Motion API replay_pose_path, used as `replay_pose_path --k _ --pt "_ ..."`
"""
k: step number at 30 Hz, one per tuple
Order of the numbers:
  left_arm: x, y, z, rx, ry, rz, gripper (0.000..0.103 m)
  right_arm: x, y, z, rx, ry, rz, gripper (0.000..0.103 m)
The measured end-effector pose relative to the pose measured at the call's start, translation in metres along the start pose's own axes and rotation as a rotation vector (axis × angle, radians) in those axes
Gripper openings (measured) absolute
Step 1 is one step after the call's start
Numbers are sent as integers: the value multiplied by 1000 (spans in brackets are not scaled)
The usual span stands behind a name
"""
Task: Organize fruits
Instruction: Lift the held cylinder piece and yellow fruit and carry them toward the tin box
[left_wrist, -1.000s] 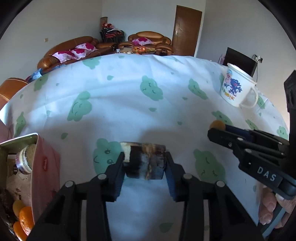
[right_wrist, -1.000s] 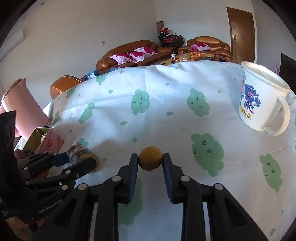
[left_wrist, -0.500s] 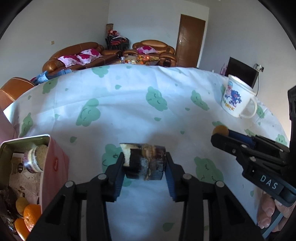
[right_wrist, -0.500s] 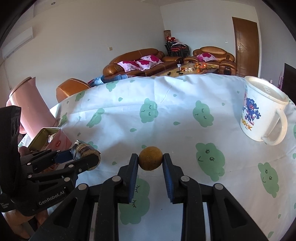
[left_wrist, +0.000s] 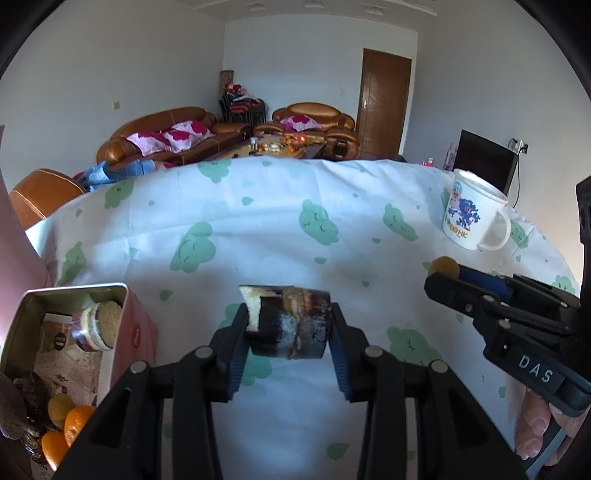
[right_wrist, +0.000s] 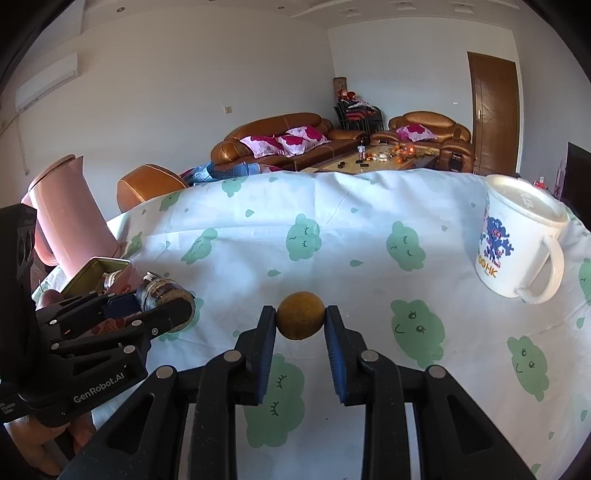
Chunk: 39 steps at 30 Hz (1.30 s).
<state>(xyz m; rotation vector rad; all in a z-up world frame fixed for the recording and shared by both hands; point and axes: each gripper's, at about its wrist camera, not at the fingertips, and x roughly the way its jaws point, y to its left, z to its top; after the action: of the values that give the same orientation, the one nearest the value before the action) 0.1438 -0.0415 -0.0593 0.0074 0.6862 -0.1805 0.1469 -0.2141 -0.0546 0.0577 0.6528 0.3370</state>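
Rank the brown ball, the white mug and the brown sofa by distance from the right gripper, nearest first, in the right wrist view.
1. Brown ball: clamped in the right gripper.
2. White mug: far right on the tablecloth.
3. Brown sofa: beyond the table, by the back wall.

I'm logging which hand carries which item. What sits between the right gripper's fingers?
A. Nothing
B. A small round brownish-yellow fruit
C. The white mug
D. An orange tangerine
B: in the right wrist view the right gripper is shut on a small round brownish-yellow fruit, clear of the tablecloth, while the white mug stands apart at the right.
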Motion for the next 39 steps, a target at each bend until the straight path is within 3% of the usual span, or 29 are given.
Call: replay_pose_path --k 20,39 --pt "-19 3 -1 -17 -101 36 41 -23 11 -2 -54 -120 -8 29" --pt "-33 2 -4 -8 -174 55 41 -35 16 -5 -79 -182 -24 29"
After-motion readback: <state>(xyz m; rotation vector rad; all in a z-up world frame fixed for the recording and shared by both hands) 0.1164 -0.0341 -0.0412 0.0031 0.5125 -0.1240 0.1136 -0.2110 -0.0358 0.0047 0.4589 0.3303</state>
